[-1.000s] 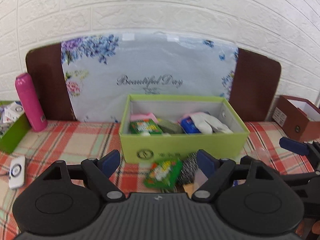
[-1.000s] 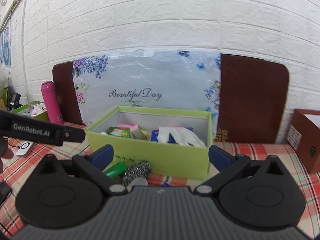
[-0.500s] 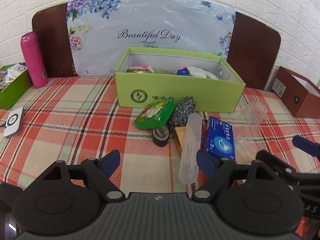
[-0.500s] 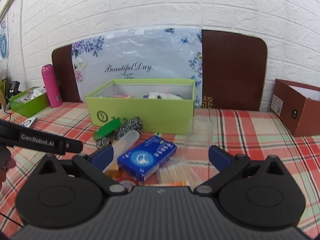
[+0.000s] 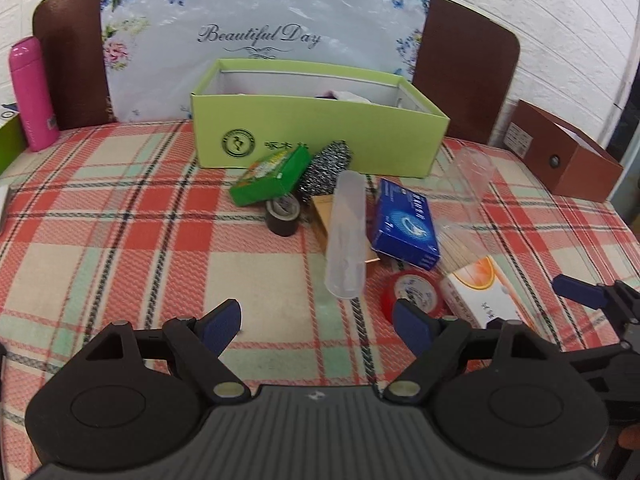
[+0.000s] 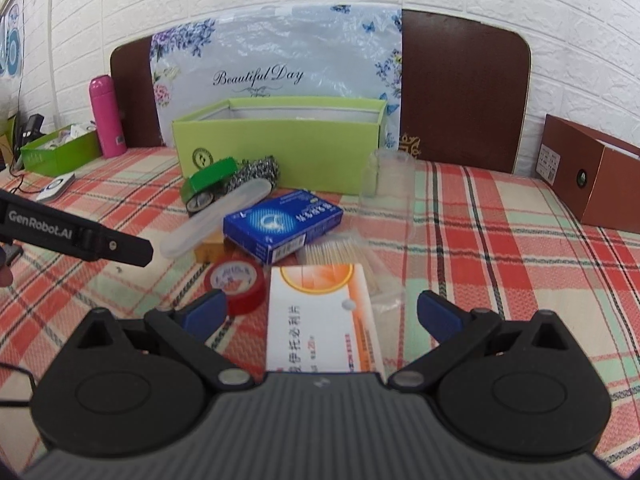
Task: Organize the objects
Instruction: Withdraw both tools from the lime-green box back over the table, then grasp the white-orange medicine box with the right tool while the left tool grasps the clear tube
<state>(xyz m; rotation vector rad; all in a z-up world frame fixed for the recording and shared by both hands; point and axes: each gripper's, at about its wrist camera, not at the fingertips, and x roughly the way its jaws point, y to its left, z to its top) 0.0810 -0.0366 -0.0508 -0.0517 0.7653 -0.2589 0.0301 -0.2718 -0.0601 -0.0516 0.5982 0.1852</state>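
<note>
A lime green box (image 5: 316, 140) (image 6: 280, 148) stands at the back of the plaid table. In front of it lie a green packet (image 5: 272, 176), a steel scourer (image 5: 326, 170), a dark tape roll (image 5: 283, 214), a clear tube case (image 5: 346, 236), a blue box (image 5: 404, 224) (image 6: 284, 220), a red tape roll (image 5: 414, 292) (image 6: 236, 280), toothpicks in a clear case (image 6: 340, 248) and a white-orange medicine box (image 5: 480, 292) (image 6: 324, 320). My left gripper (image 5: 318, 320) is open and empty above bare cloth. My right gripper (image 6: 322, 312) is open, straddling the medicine box.
A pink bottle (image 5: 32, 96) and a green tray (image 6: 60, 152) stand at the far left, with a white device (image 6: 56, 186) near them. A brown box (image 5: 560, 156) (image 6: 592, 176) sits at the right edge. A floral board (image 5: 260, 32) leans on the wall.
Both grippers have pulled back from the green box toward the front of the table, bringing the loose objects into view. Both stay open and empty.
</note>
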